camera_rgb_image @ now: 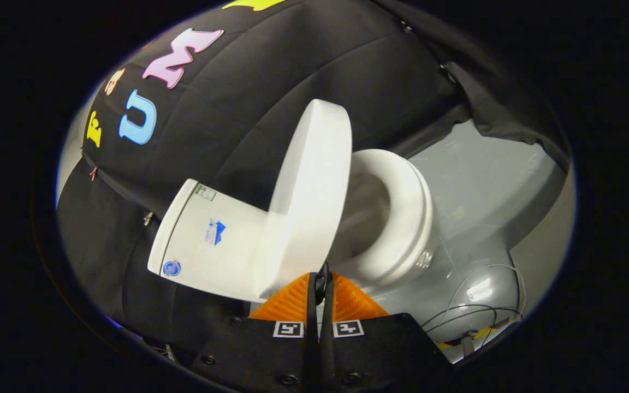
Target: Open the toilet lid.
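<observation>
The gripper (321, 284) has its fingers squeezed together, holding nothing, right by the raised lid (312, 191) — a bump could make it fall down onto the seat (410, 218).

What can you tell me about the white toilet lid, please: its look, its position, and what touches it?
The white oval toilet lid looks like smooth glossy plastic, with a rounded rim. It is raised off the white seat ring, standing between the ring and the white tank, hinged at the tank side. Its edge sits just ahead of the gripper, whose fingers are almost closed together; whether they pinch the rim or only touch it cannot be told.
</observation>
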`<state>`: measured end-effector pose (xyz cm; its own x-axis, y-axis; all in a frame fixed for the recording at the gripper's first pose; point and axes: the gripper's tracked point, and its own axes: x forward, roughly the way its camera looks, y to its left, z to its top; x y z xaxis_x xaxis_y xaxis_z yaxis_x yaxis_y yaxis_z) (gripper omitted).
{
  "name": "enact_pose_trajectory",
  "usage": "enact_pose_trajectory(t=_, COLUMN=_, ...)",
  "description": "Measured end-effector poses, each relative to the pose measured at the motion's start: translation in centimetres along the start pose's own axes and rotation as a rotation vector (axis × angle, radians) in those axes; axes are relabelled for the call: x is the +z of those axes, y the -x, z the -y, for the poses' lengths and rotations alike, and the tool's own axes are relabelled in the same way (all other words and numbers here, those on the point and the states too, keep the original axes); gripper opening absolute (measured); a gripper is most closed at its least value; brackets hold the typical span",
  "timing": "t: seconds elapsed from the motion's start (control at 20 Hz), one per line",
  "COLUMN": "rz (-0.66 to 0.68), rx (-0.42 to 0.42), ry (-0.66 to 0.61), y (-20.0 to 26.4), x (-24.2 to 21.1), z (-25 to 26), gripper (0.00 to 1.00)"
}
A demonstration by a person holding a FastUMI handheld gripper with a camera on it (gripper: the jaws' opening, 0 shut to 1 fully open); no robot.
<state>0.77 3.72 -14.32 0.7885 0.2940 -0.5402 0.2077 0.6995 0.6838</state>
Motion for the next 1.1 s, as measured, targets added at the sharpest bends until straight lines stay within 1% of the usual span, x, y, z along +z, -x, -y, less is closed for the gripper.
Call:
enact_pose_trajectory(t=0.1, rz=0.011, rx=0.021, ry=0.047, y=0.3, x=0.2, z=-2.0, gripper=0.05)
enact_pose_trajectory(t=0.25, rz=0.022, rx=0.004, ry=0.101, y=0.9, x=0.2, z=-3.3, gripper=0.05)
enact_pose_trajectory(t=0.55, rz=0.016, rx=-0.012, ry=0.086, y=1.1, x=0.0, z=-3.7, gripper=0.05)
enact_pose_trajectory(t=1.1, rz=0.048, rx=-0.054, ry=0.195, y=1.4, x=-0.2, z=-7.2, gripper=0.05)
